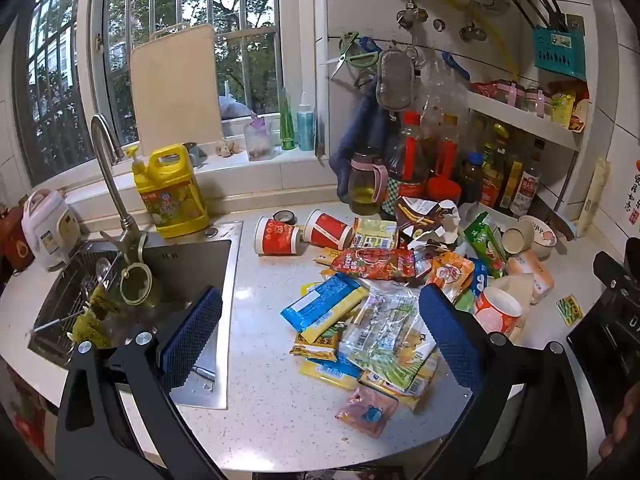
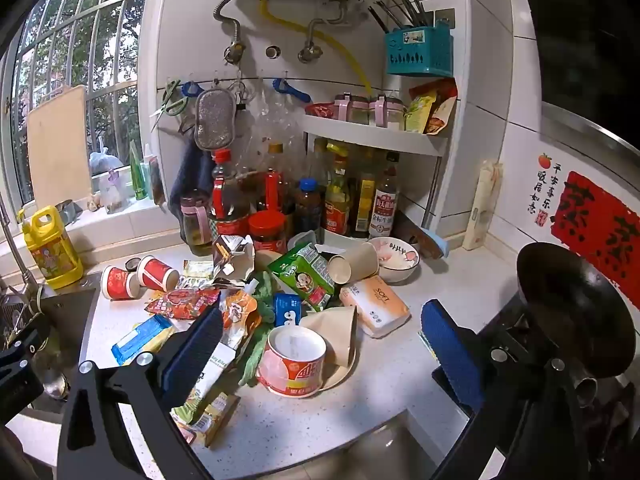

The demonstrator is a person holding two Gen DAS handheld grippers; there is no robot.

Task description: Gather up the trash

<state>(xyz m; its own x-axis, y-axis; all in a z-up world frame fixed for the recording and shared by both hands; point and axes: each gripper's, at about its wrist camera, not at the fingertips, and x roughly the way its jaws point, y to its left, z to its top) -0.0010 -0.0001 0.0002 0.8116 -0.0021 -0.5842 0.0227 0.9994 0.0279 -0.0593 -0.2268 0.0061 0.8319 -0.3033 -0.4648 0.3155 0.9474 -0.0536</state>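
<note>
A heap of trash covers the white counter (image 1: 272, 412): snack wrappers (image 1: 384, 340), a blue and yellow packet (image 1: 324, 306), a red bag (image 1: 376, 263), two tipped red paper cups (image 1: 276, 236), and an empty noodle cup (image 2: 294, 356). A green carton (image 2: 306, 274), a tissue pack (image 2: 376, 306) and a brown paper cup (image 2: 354, 266) lie further back. My left gripper (image 1: 320, 332) hangs open above the near wrappers, touching nothing. My right gripper (image 2: 322, 344) is open too, its jaws standing either side of the noodle cup without touching it.
A steel sink (image 1: 188, 264) with a faucet (image 1: 110, 172) lies left, a yellow detergent jug (image 1: 172, 192) behind it. Sauce bottles (image 2: 340, 200) and a shelf (image 2: 376, 136) crowd the back corner. A black wok (image 2: 576, 308) sits on the stove at right.
</note>
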